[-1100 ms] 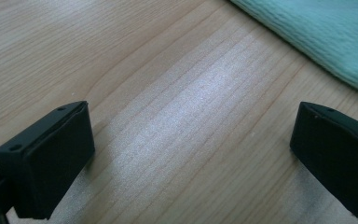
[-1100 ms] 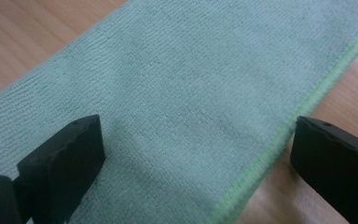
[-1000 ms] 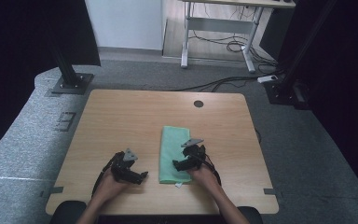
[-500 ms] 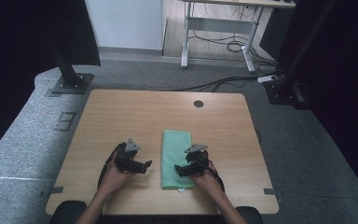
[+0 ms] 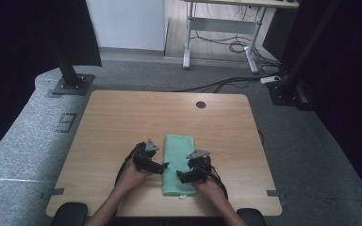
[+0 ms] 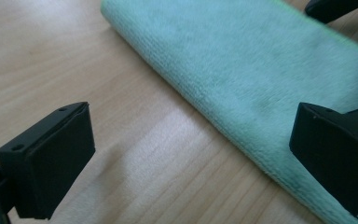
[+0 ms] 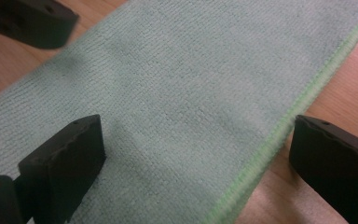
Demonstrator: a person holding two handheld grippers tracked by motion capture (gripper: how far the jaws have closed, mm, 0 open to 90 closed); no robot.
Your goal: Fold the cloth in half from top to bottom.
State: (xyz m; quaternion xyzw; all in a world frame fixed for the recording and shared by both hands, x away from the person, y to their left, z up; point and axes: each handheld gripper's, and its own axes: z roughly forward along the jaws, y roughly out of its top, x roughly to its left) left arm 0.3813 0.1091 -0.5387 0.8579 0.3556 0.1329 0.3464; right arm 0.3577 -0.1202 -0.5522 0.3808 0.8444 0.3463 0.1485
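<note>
Left hand-held gripper (image 5: 162, 165) is straddling the folded edge of the green cloth (image 5: 177, 162), jaws spread wide, gripping nothing. Right hand-held gripper (image 5: 181, 177) is hovering over the stitched edge, likewise released. Cloth is lying flat at the near middle of the bench (image 5: 122, 117). Risk: jaws pinching just the top layer, so the fold peels open or bunches. Count: one cloth, two grippers.

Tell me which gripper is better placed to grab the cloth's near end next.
Probably the right gripper: its open jaws straddle the stitched edge of the cloth, one jaw over the fabric. The left gripper, also open, sits at the folded side, mostly over bare table.
</note>
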